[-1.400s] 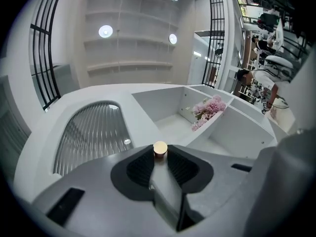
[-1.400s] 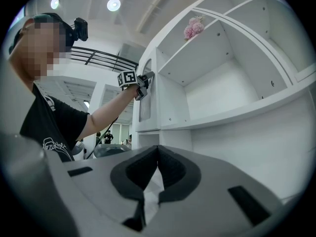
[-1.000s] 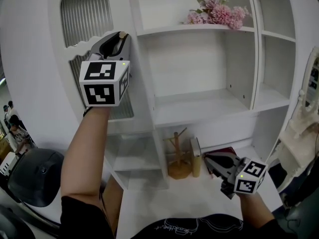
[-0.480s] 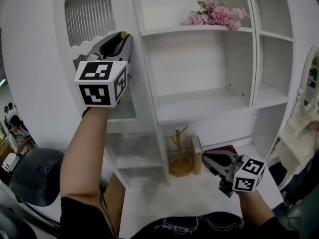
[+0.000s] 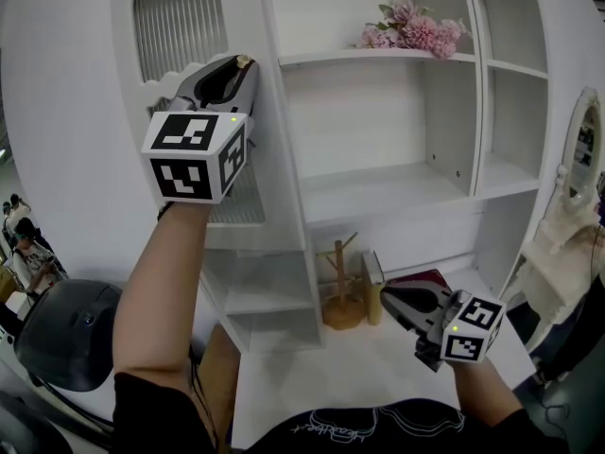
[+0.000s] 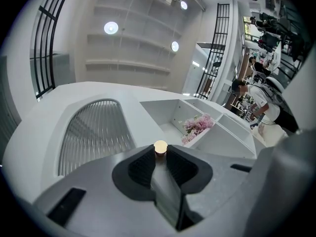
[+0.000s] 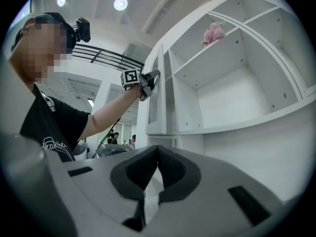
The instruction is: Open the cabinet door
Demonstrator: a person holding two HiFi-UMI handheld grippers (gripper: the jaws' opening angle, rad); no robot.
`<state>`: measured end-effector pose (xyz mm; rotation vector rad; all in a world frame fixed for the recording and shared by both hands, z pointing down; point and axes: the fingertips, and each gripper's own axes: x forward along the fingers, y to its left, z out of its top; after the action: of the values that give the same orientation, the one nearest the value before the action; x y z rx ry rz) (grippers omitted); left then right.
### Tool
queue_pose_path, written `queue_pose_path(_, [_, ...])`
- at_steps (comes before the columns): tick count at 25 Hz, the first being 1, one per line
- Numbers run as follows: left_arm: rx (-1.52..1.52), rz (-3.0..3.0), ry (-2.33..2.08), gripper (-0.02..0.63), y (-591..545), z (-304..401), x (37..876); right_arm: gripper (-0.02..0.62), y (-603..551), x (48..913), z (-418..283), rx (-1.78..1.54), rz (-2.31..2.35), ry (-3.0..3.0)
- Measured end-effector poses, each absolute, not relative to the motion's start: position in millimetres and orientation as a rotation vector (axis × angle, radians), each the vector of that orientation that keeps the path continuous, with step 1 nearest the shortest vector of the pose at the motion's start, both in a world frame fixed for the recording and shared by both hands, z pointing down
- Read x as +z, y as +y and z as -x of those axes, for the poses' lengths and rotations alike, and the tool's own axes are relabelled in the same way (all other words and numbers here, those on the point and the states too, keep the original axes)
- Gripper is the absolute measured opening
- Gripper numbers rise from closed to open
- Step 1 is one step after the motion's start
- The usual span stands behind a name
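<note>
The white cabinet door, with an arched ribbed-glass pane, stands swung out from the white shelf cabinet. In the right gripper view the door shows edge-on, clear of the cabinet front. My left gripper is raised at the door's free edge, shut on its small round knob, which sits between the pads. That left gripper also shows from the side at the door. My right gripper hangs low over the desk, shut on nothing, its pads touching at the tips.
Pink flowers lie on the upper shelf. A wooden mug tree, an upright book and a dark red item stand on the desk under the shelves. A white-framed mirror is at the right, a black rounded object at the lower left.
My left gripper has drawn the knob and door edge rightward in the head view, so the door covers more of the shelves. My right gripper has drifted slightly left.
</note>
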<state>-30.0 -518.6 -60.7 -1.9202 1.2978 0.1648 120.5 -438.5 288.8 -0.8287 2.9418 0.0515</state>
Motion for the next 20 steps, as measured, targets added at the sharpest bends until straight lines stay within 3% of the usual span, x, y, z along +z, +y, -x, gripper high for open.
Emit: queue_pose_path(20, [0.213,2.008,1.194,0.074,-467,46,-61,0.006,-397,284,-79,0.002,0.841,2.902])
